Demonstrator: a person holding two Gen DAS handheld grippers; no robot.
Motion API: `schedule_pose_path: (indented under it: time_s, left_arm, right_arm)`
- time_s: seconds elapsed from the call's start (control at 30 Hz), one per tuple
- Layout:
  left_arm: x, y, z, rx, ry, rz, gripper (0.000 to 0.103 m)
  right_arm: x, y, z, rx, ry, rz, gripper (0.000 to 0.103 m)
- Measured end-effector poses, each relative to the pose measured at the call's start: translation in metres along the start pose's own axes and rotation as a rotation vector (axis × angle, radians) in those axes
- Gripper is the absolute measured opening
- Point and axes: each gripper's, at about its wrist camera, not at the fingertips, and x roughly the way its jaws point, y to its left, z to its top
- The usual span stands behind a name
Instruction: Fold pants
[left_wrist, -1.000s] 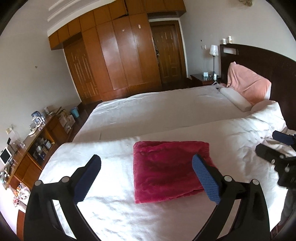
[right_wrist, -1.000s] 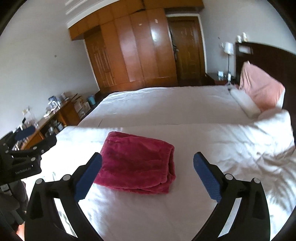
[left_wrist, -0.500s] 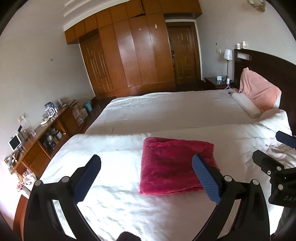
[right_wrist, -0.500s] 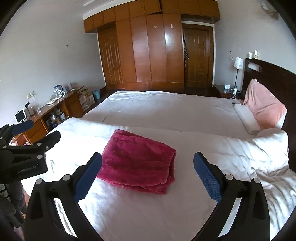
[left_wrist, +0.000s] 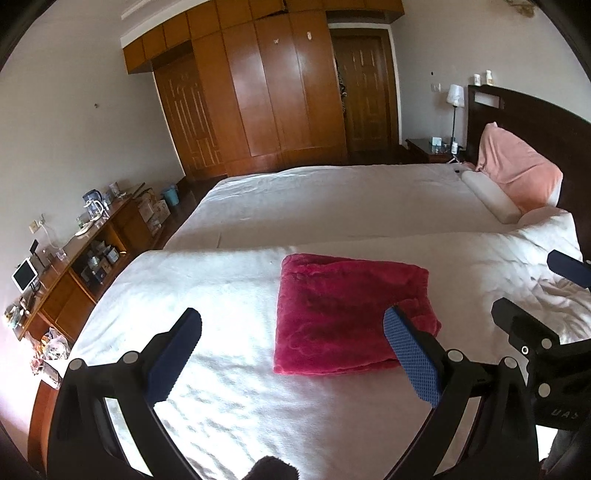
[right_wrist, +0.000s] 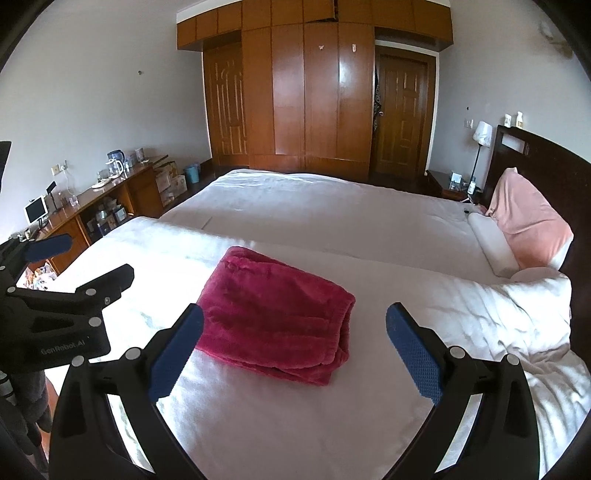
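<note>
The crimson fleece pants (left_wrist: 347, 310) lie folded into a thick rectangle on the white bed (left_wrist: 229, 387); the right wrist view shows the pants (right_wrist: 273, 321) from the other side, with the waistband end toward the right. My left gripper (left_wrist: 291, 354) hovers open above the near bed edge, well back from the pants, nothing between its blue pads. My right gripper (right_wrist: 293, 350) is open too, raised above the bed and holding nothing. Each gripper also shows at the edge of the other's view: the right gripper (left_wrist: 535, 295), the left gripper (right_wrist: 74, 258).
A second white bed (right_wrist: 332, 210) lies beyond, with a pink pillow (right_wrist: 528, 225) against the dark headboard (right_wrist: 546, 158). A wooden sideboard (right_wrist: 92, 206) with a kettle and clutter lines the left wall. A wooden wardrobe (right_wrist: 317, 96) and door stand at the back.
Both grippers have lifted and drawn back from the folded pants, so the room shows more upright and wider. The pants have stayed in place.
</note>
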Motion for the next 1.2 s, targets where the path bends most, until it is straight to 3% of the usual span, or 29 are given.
schedule_pose_path:
  time_s: [1.2]
  left_arm:
    - [0.074,0.019,0.019,0.08,0.074,-0.117,0.098]
  right_arm:
    - [0.058,0.019,0.013,0.051,0.081,-0.096,0.1]
